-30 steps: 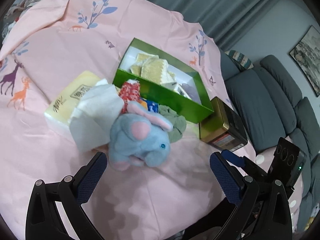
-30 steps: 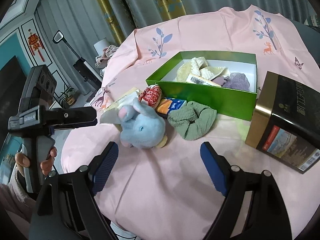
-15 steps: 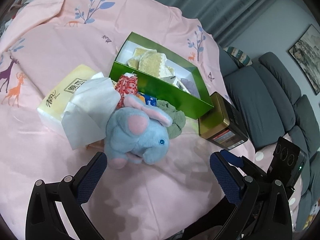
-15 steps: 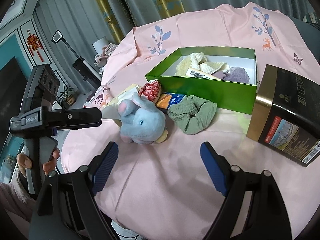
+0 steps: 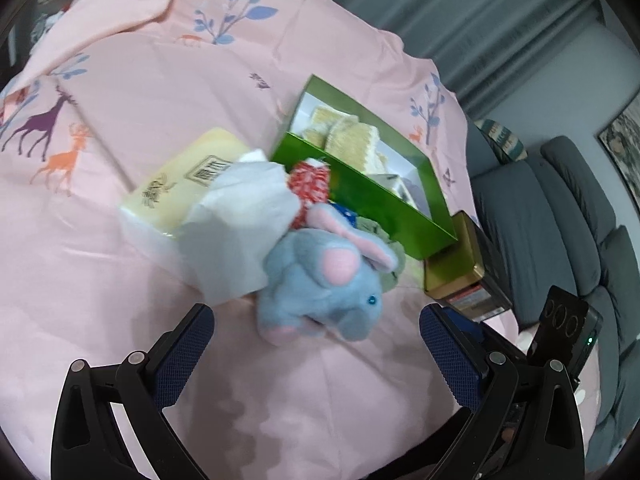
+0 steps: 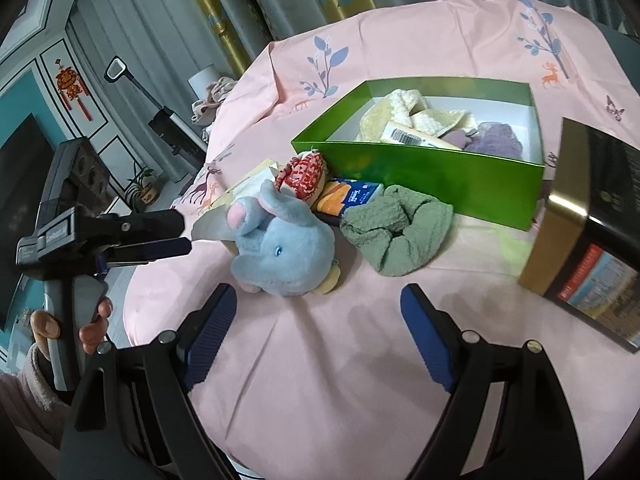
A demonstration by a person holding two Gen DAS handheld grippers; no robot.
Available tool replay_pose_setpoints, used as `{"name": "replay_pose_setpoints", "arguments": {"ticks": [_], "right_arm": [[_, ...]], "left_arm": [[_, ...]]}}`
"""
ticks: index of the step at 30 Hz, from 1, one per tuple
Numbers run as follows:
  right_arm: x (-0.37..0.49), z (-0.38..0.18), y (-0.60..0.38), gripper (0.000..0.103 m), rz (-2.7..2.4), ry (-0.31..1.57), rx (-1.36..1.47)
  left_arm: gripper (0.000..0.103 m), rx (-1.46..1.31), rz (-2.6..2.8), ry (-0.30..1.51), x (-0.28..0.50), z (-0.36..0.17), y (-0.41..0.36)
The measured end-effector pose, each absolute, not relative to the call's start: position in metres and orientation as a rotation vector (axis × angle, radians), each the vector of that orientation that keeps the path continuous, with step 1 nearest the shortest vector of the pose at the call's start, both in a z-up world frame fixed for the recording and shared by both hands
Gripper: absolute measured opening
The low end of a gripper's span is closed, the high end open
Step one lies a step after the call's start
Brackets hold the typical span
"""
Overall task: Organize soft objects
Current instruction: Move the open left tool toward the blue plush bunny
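A blue-grey plush animal [image 5: 320, 292] with pink ears lies on the pink cloth, just ahead of my left gripper [image 5: 316, 344], which is open and empty. In the right wrist view the same plush [image 6: 280, 252] lies ahead and left of my right gripper [image 6: 318, 304], also open and empty. A green scrunchie [image 6: 396, 232], a red-and-white pouch [image 6: 304, 174] and a small blue-orange packet [image 6: 352, 198] lie beside the plush. Behind them stands an open green box [image 6: 420, 172] holding cream towels and a purple item. A hand holds the left gripper [image 6: 186, 232] at the table's left.
A yellow tissue pack [image 5: 188, 184] with a white tissue [image 5: 240, 232] pulled up sits left of the plush. A black-and-gold tin [image 6: 592, 232] stands right of the green box. The round table's edge runs close in front; a grey sofa [image 5: 560, 220] lies beyond.
Both grippers have come a little closer and lower toward the plush, which now looks larger. In the left wrist view the objects have shifted right. Nothing was gripped.
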State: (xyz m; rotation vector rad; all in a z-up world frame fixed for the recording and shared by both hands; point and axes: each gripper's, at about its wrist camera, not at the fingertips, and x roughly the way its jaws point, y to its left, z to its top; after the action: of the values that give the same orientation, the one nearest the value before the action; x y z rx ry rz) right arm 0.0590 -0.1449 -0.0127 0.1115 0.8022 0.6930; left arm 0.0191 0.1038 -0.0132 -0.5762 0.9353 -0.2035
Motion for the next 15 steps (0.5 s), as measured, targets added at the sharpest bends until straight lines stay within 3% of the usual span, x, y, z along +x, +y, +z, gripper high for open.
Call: {"name": "replay_pose_setpoints", "arguments": {"ticks": [15], "right_arm": [[0.078,-0.038,-0.105,0.084,0.769,0.865,0.058]], "left_arm": [[0.102,-0.596,-0.283,0.949,0.040,-0.031,0.082]]}}
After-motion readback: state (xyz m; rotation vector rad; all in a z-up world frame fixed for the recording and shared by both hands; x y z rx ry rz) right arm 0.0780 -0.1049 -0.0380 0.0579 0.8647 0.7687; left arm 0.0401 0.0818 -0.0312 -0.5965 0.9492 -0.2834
